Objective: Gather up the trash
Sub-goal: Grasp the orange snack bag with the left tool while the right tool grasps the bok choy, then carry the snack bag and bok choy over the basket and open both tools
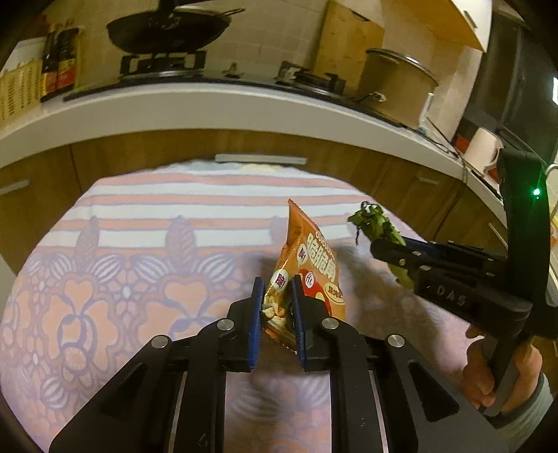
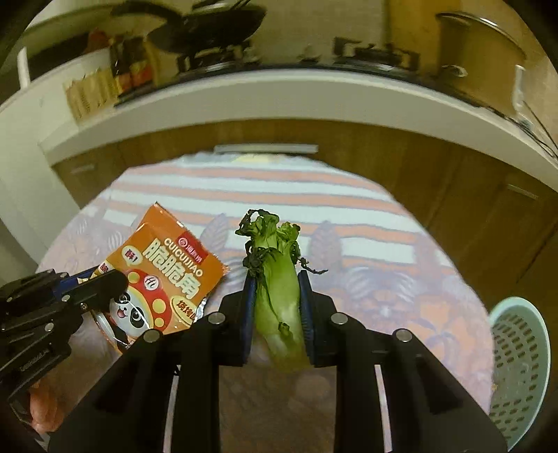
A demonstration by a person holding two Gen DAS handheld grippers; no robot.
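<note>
The left gripper (image 1: 275,299) pinches a light, crinkly orange foil snack packet (image 1: 307,268) at centre frame; the right gripper (image 2: 275,310) clamps a soft, wilted green vegetable stalk (image 2: 279,285) mid-stem, above the patterned cloth surface (image 1: 139,226).

Domestic kitchen. A gas hob (image 1: 195,75) on the white countertop (image 1: 216,104) carries a wok (image 1: 167,29); a pot (image 1: 397,87) stands right of the hob, wooden cabinets (image 1: 146,150) below.
</note>
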